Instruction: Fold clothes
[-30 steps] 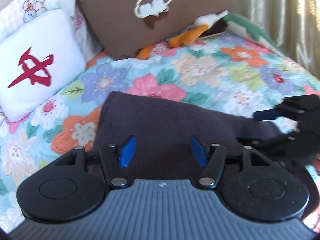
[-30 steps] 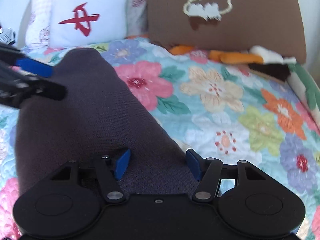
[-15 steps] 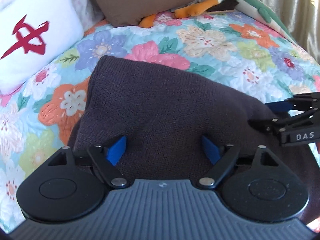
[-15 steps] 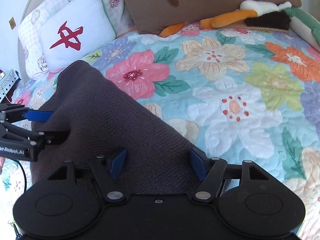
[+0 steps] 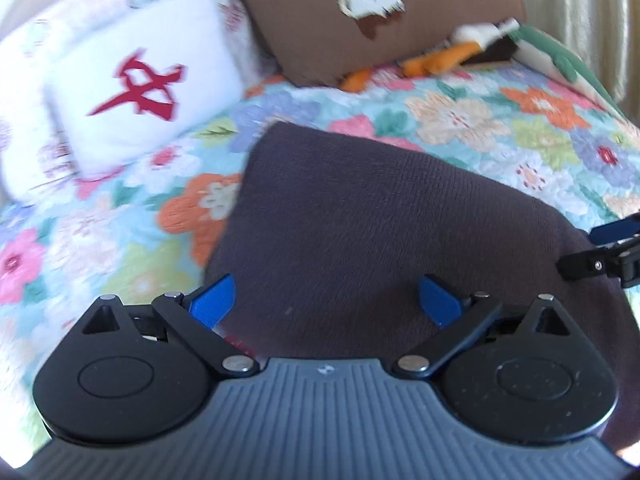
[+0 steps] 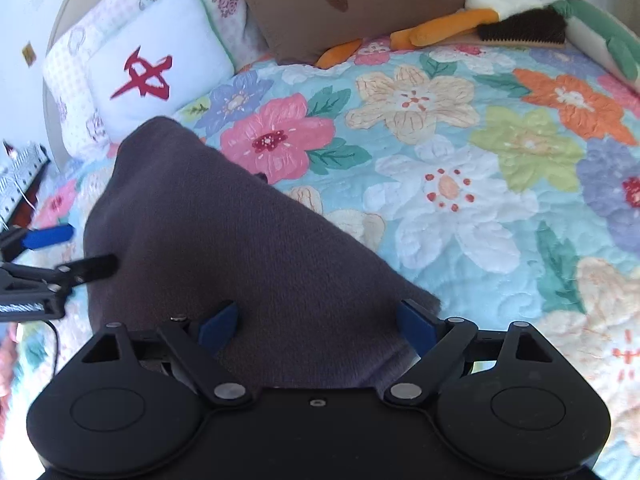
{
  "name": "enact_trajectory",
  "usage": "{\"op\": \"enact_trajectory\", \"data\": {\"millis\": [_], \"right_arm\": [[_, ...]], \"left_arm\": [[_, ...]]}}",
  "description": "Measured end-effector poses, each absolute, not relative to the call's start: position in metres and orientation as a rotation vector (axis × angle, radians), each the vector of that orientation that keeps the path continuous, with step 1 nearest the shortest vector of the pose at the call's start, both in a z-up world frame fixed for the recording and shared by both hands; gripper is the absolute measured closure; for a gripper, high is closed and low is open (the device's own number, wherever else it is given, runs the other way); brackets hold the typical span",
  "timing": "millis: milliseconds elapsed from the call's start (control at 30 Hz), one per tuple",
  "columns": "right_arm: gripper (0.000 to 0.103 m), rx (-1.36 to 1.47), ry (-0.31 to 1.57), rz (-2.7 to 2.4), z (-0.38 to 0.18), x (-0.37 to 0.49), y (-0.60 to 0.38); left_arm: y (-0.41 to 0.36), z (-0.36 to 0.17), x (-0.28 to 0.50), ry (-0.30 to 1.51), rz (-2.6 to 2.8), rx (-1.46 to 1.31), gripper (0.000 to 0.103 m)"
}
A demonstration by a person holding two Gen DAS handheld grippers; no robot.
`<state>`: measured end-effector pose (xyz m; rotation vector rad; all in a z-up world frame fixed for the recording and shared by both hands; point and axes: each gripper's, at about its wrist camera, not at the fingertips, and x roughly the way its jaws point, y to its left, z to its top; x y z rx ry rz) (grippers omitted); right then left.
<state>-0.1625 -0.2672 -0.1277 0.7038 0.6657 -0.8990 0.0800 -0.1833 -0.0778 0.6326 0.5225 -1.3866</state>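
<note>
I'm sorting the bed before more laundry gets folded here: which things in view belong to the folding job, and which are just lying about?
Part of the job:
- dark knit garment, spread on the floral quilt
- left gripper, fingers opening, nothing pinched
- right gripper, fingers opening, nothing pinched

Just lying about:
- white pillow with a red mark
- brown cushion
- orange and white plush toy

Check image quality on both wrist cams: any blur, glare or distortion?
Left wrist view: motion blur smears the white pillow and the left of the floral quilt; the dark knit garment and left claw stay fairly sharp. Right wrist view: mostly crisp, quilt stitching readable, slight softness at the far left edge. Both: strong fisheye curvature, bright daylight, no harsh glare.
</note>
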Motion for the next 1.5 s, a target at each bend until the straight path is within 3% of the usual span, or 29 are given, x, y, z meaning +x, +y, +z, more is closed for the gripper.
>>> {"op": "enact_trajectory", "data": {"millis": [233,733,1067,1267,1500], "right_arm": [[0.013,0.6,0.598,-0.765,-0.07,-0.158,-0.22],[0.013,0.578,0.476,-0.76,0.016,-0.196,-0.123],[0.012,0.578,0.5,-0.669,0.034,-0.206,-0.093],[0.012,0.617,0.373,-0.551,0.062,-0.227,-0.083],[0.011,0.56,0.466,-0.614,0.069,-0.216,-0.079]], "left_arm": [[-0.125,-0.042,0.051,0.364,-1.081,0.739,0.003],[-0.041,0.009,0.035,0.711,-1.255,0.55,0.003],[-0.017,0.02,0.022,0.778,-1.273,0.563,0.003],[-0.01,0.033,0.016,0.856,-1.369,0.538,0.003],[-0.014,0.031,0.003,0.845,-1.385,0.541,0.003]]}}
